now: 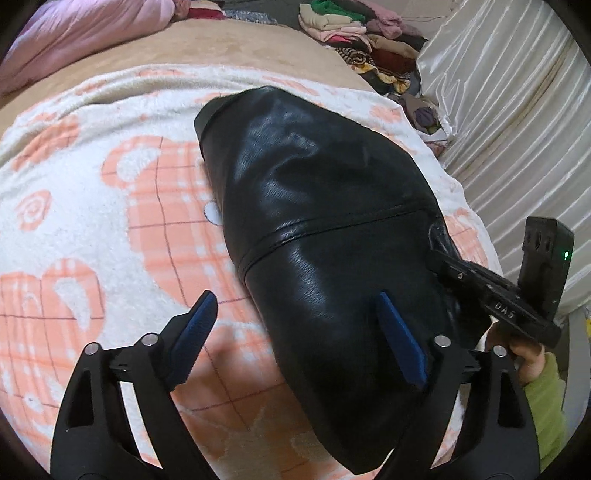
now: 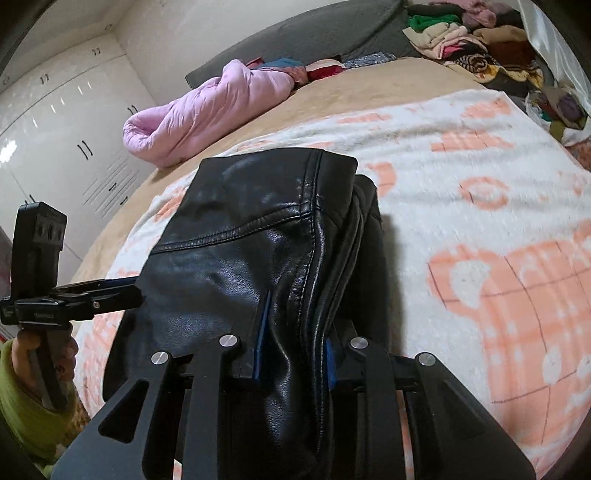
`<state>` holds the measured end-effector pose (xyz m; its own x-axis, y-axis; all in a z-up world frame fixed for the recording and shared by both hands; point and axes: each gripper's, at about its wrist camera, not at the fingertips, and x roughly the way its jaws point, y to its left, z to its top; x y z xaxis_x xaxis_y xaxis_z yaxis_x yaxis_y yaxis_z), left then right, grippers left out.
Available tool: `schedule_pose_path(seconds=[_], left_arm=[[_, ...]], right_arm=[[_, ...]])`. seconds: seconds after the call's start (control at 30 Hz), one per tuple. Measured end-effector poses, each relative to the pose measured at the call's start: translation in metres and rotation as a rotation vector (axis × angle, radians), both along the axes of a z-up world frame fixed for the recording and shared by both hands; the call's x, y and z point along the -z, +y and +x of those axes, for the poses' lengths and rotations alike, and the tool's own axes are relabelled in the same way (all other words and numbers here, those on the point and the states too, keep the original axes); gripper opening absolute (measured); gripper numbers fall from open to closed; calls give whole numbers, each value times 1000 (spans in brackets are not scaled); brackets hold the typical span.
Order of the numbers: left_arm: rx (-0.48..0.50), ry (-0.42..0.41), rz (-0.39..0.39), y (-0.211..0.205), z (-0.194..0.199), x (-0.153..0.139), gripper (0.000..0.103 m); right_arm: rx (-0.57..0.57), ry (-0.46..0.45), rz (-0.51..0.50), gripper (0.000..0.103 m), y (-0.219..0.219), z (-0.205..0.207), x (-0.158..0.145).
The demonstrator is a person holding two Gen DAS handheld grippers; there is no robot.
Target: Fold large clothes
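1. Nearest the lens in the right wrist view, the right hand-held gripper (image 2: 293,354) has its blue pads pressed in from both sides on a thick bunched edge of the black leather jacket (image 2: 258,258); it is clamped on that garment.
2. The left hand-held gripper (image 1: 295,332) stands with its fingers spread wide and nothing between them. One blue pad (image 1: 195,332) hangs over the blanket beside the jacket; the other sits above the jacket's near panel.
3. The jacket lies partly folded on the white and peach blanket (image 1: 92,221), which is spread over the bed. Its far end points toward the pile of clothes (image 1: 354,33) beyond it.
4. By its look the jacket is heavy, smooth and glossy, so it probably slides on itself and resists a sharp crease. Layers stack thick at the seamed edge.
5. I would judge the stitched seams and bound edges the best places to grip, since flat panels offer little to pinch.
6. A pink quilt (image 2: 207,110) sits beyond the jacket, well apart from it.
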<state>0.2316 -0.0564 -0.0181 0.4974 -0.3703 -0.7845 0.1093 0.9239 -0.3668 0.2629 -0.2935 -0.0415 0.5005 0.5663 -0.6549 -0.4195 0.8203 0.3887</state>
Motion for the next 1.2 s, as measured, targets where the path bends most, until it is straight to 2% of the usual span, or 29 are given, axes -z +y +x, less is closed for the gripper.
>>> schedule_pose_path(seconds=[0.1, 0.2, 0.33, 0.43, 0.5, 0.6, 0.67, 0.77, 0.8, 0.93, 0.97, 1.1, 1.2], left_arm=[[7, 5, -9, -3, 1, 2, 83], [14, 24, -32, -6, 2, 8, 89], [48, 47, -55, -18, 1, 15, 90], [69, 54, -58, -29, 1, 19, 90], [66, 49, -40, -33, 1, 20, 92], [58, 50, -58, -32, 2, 22, 92], [54, 54, -70, -30, 2, 22, 92], [45, 60, -74, -27, 0, 21, 92], [44, 60, -68, -27, -1, 21, 93], [47, 53, -94, -31, -5, 14, 93], [51, 47, -92, -33, -6, 12, 93], [68, 55, -34, -47, -9, 22, 93], [66, 62, -33, -52, -9, 30, 93]], right_arm=[[3, -11, 13, 22, -2, -2, 2], [17, -21, 4, 22, -4, -4, 7], [42, -25, -15, 25, 1, -8, 2], [45, -2, -25, 36, 4, -11, -5], [60, 10, -39, 53, 3, -13, -8], [52, 41, -10, 60, -3, -21, -11], [49, 66, 26, 60, -8, -26, -10], [39, 60, 34, 27, -9, -32, -12], [34, 58, 48, 22, -11, -32, -15], [36, -33, 0, 20, -15, -38, -40], [46, -27, 13, 20, -20, -36, -39], [70, 44, -50, 24, -21, -32, -5], [106, 85, 21, 29, -31, -31, 9]])
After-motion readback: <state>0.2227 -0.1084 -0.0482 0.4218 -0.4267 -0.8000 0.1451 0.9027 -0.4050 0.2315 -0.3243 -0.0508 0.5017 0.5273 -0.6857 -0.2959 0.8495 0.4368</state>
